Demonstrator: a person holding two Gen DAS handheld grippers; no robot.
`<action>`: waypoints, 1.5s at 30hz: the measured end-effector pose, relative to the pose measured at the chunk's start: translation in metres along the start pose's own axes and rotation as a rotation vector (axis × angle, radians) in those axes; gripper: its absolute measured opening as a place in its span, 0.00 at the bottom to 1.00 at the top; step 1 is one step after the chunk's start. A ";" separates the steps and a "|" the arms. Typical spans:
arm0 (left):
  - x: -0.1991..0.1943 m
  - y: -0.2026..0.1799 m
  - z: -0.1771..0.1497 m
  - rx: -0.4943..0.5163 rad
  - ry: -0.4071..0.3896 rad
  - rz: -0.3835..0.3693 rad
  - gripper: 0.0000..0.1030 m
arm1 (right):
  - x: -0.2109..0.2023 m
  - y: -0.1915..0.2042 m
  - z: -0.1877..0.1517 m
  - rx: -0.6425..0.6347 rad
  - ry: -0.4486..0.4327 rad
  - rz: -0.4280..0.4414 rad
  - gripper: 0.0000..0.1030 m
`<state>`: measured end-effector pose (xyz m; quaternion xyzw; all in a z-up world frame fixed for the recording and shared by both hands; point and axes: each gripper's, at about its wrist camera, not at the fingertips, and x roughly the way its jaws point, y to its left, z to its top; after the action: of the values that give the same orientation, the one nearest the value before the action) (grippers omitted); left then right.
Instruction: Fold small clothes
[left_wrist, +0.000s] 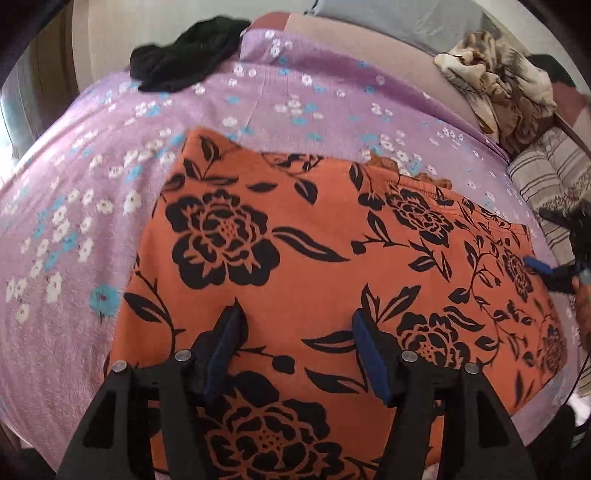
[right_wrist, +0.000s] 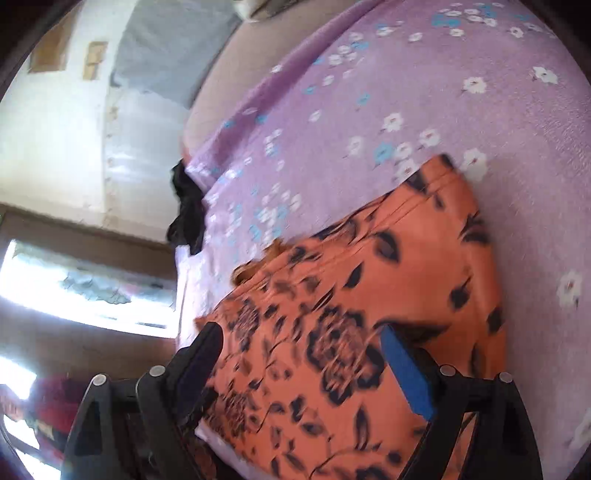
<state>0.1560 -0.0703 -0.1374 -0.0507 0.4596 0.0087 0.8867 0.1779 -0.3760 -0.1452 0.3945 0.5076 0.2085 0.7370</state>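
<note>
An orange garment with black flowers (left_wrist: 314, 258) lies flat on a purple flowered bedsheet (left_wrist: 92, 206). My left gripper (left_wrist: 295, 325) is open and hovers over the garment's near part, holding nothing. My right gripper (right_wrist: 299, 332) is open over the same garment (right_wrist: 369, 295), near its edge; the view is tilted and blurred. The right gripper also shows at the right edge of the left wrist view (left_wrist: 554, 269), at the garment's right side. A frilly trim (left_wrist: 384, 162) peeks out at the garment's far edge.
A black cloth (left_wrist: 184, 55) lies at the far left of the bed. A crumpled brown and cream cloth (left_wrist: 495, 85) and a striped pillow (left_wrist: 550, 184) sit at the right. In the right wrist view a wall and bright window (right_wrist: 74, 288) lie beyond the bed's edge.
</note>
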 end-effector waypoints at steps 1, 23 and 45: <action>0.000 -0.004 0.000 0.031 0.003 0.012 0.64 | 0.005 -0.014 0.015 0.049 -0.010 0.014 0.85; -0.012 -0.034 0.009 0.002 -0.014 -0.095 0.65 | -0.131 -0.044 -0.151 0.250 -0.183 0.083 0.87; 0.000 -0.028 -0.004 0.030 0.016 -0.015 0.65 | -0.084 -0.063 -0.155 0.304 -0.291 -0.141 0.24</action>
<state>0.1549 -0.0982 -0.1373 -0.0406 0.4664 -0.0051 0.8836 -0.0028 -0.4162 -0.1733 0.4904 0.4477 0.0185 0.7475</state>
